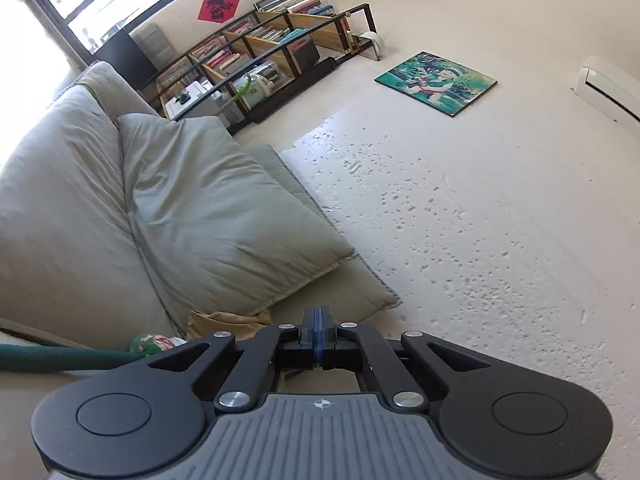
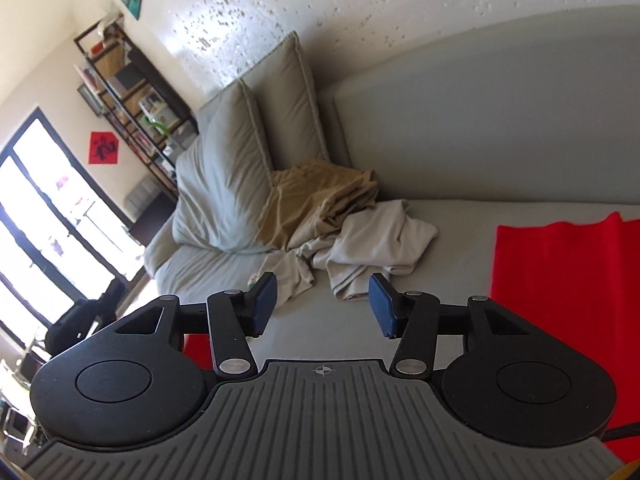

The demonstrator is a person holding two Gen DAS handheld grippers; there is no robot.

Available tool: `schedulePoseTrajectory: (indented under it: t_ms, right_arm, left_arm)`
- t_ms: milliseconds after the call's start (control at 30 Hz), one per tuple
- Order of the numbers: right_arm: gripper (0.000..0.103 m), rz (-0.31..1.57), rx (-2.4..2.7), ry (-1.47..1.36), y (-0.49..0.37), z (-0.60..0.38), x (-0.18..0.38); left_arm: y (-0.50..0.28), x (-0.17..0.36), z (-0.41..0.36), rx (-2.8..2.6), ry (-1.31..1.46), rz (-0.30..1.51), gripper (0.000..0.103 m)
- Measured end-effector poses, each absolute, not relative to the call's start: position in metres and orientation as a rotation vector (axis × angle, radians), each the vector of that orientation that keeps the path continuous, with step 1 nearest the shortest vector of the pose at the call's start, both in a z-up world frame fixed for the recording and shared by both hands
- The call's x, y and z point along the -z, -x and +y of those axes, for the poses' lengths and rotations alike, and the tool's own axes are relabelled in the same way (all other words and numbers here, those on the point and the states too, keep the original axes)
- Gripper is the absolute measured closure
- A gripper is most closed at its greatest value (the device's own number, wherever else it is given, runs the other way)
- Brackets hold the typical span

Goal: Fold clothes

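In the right wrist view a crumpled tan garment lies against the sofa cushions, with a rumpled off-white garment in front of it on the grey seat. A flat red cloth is spread on the seat to the right. My right gripper hovers open just short of the off-white garment, nothing between its blue pads. In the left wrist view my left gripper is shut with nothing visibly in it, raised and aimed at the wall. A corner of the tan garment shows below the cushions.
Grey cushions lean on the sofa back beside the textured wall. A bookshelf, a red paper square and a picture sit farther off. A dark green edge and a small colourful object lie lower left.
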State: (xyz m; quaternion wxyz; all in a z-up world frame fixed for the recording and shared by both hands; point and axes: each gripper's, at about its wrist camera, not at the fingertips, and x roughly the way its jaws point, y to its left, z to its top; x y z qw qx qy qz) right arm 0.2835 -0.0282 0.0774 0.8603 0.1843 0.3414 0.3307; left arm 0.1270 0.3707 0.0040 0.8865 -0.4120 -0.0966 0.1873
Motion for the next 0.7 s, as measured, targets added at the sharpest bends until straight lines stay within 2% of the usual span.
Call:
schedulePoseTrajectory:
  t_ms: [67, 100, 133, 200, 300, 367, 500, 633, 700]
  right_arm:
    - [0.049, 0.684, -0.662, -0.332, -0.279, -0.037, -0.097]
    - [0.044, 0.675, -0.648, -0.305, -0.277, -0.041, -0.106]
    - [0.034, 0.688, -0.638, -0.281, -0.277, -0.042, -0.112]
    - [0.027, 0.741, -0.632, -0.226, -0.274, -0.038, -0.119]
    - [0.027, 0.788, -0.672, -0.145, -0.256, -0.022, -0.115]
    - [0.027, 0.786, -0.711, -0.14, -0.235, -0.014, -0.113]
    - [0.025, 0.752, -0.761, -0.173, -0.197, -0.011, -0.111]
    - [0.025, 0.713, -0.785, -0.196, -0.165, -0.014, -0.111]
    - [0.025, 0.681, -0.76, -0.198, -0.157, -0.02, -0.11]
  left_arm:
    - [-0.128, 0.005, 0.378, -0.42, 0.869, -0.14, 0.103]
    - [-0.131, 0.012, 0.382, -0.424, 0.883, -0.09, 0.103]
    - [-0.137, 0.018, 0.385, -0.411, 0.901, -0.028, 0.103]
    - [-0.151, 0.034, 0.387, -0.422, 0.917, 0.168, 0.095]
    - [-0.168, 0.058, 0.385, -0.475, 0.887, 0.432, 0.078]
    - [-0.164, 0.078, 0.391, -0.503, 0.927, 0.503, 0.078]
    - [-0.142, 0.103, 0.417, -0.483, 1.115, 0.425, 0.073]
    - [-0.124, 0.128, 0.439, -0.486, 1.362, 0.264, 0.074]
    - [-0.121, 0.136, 0.446, -0.49, 1.436, 0.213, 0.078]
